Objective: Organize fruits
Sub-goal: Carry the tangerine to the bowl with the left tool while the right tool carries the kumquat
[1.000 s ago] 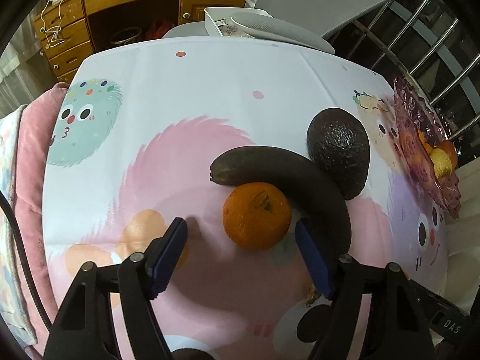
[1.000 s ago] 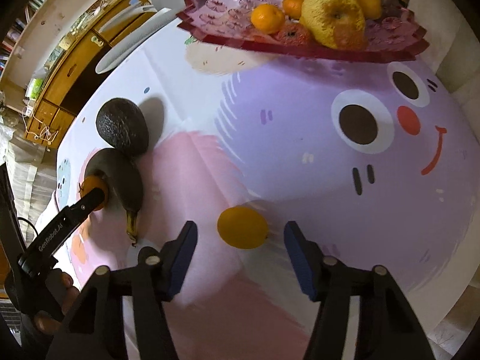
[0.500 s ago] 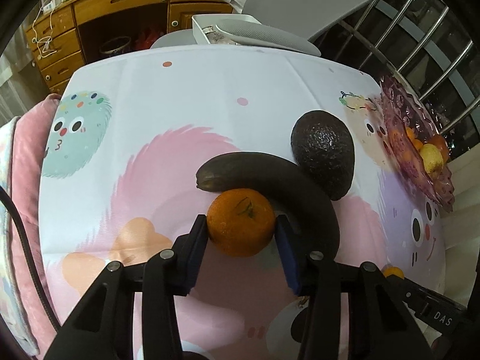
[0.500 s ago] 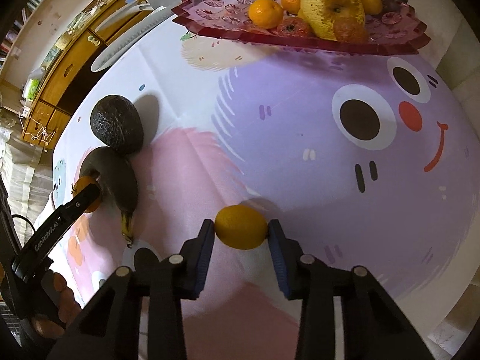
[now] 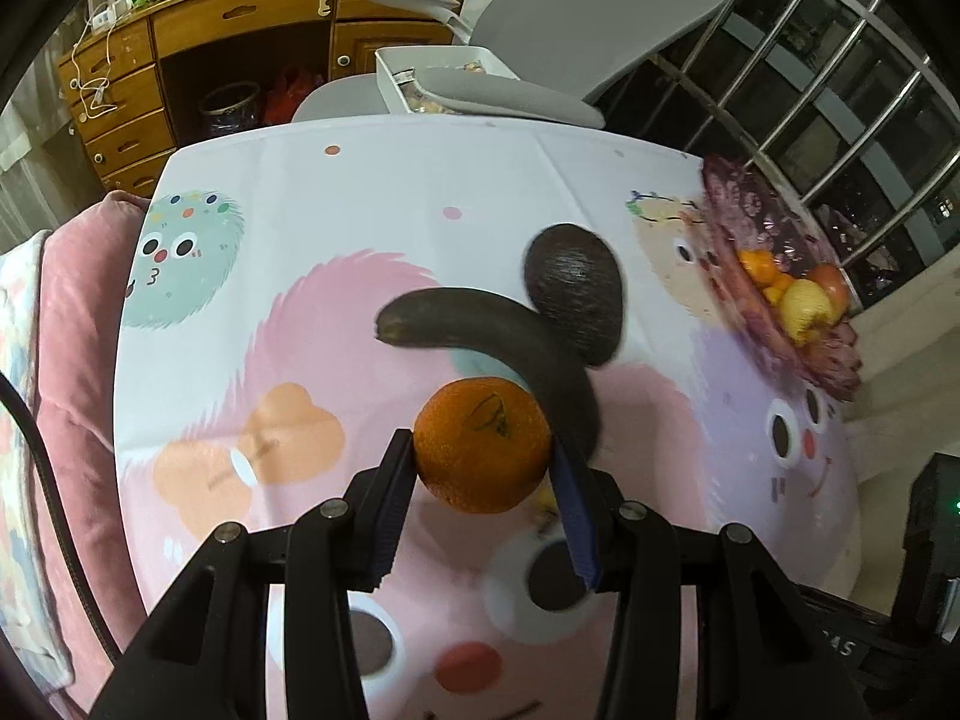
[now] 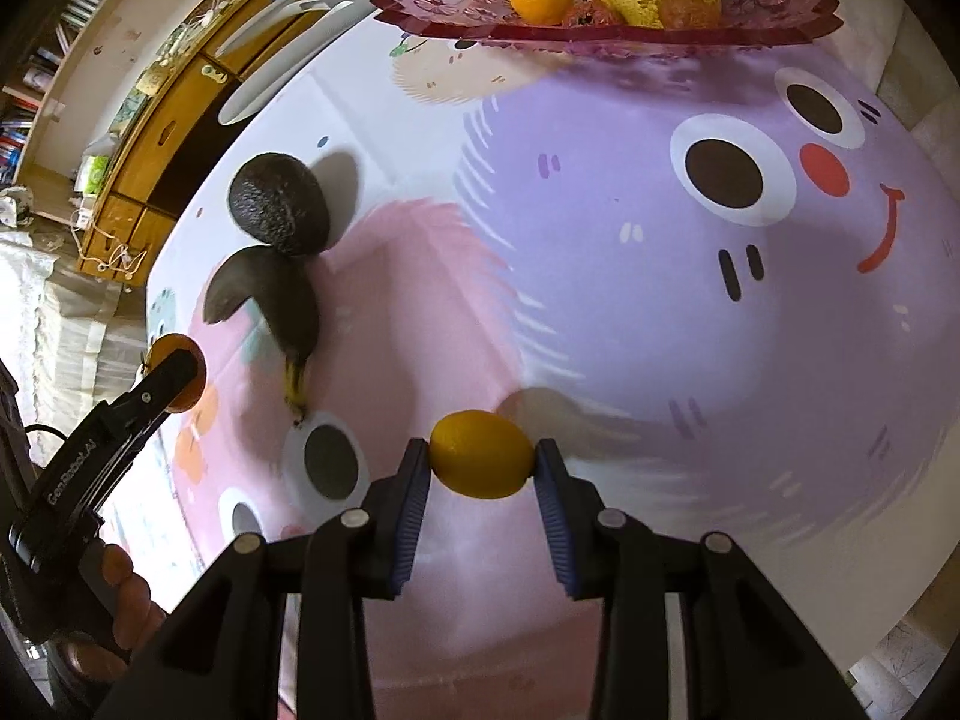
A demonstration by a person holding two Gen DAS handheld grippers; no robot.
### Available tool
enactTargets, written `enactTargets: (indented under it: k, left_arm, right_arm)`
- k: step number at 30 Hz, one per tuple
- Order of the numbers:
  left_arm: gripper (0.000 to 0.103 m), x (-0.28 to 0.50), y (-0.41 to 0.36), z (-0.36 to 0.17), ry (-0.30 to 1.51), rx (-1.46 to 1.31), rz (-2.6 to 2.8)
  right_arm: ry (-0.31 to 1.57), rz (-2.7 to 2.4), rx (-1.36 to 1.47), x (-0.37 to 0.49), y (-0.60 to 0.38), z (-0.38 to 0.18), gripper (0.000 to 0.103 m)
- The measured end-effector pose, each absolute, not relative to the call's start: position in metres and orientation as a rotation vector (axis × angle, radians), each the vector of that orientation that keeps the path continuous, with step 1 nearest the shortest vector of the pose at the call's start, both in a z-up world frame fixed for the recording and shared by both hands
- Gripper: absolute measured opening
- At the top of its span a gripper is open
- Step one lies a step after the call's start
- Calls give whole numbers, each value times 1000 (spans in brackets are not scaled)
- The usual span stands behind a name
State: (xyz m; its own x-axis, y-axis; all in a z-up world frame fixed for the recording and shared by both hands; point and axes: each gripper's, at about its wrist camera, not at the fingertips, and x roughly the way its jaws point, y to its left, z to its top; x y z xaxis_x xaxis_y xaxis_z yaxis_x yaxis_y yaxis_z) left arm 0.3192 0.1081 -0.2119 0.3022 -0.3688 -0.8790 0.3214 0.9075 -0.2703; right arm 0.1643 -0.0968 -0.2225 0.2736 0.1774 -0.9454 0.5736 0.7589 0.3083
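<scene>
My left gripper (image 5: 483,468) is shut on an orange mandarin (image 5: 483,444), held a little above the cartoon-print tablecloth (image 5: 360,210). Behind it lie a blackened banana (image 5: 480,336) and a dark avocado (image 5: 573,288), touching each other. My right gripper (image 6: 482,468) is shut on a small yellow-orange citrus fruit (image 6: 482,453) near the cloth. The right wrist view also takes in the left gripper (image 6: 150,390) with the mandarin (image 6: 180,354), the banana (image 6: 270,300) and the avocado (image 6: 279,210). A purple glass fruit plate (image 6: 456,6) at the far edge holds several fruits.
The purple plate (image 5: 774,276) stands at the table's right edge beside a metal railing. A grey chair (image 5: 540,42) and a wooden cabinet (image 5: 180,60) stand behind the table. A pink cushion (image 5: 66,360) lies along the left edge. A person's hand (image 6: 120,594) holds the left gripper.
Both grippers closed: the left on the mandarin, the right on the small citrus fruit. The left gripper then rose with the mandarin, away from the banana. The right has hardly moved.
</scene>
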Motion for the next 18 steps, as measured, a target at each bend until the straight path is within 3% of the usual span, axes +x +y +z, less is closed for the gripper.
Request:
enactTargets:
  k: [18]
  left_arm:
    - [44, 246, 13, -135, 1121, -162, -472]
  right_arm:
    - [1231, -74, 540, 146, -165, -142, 36]
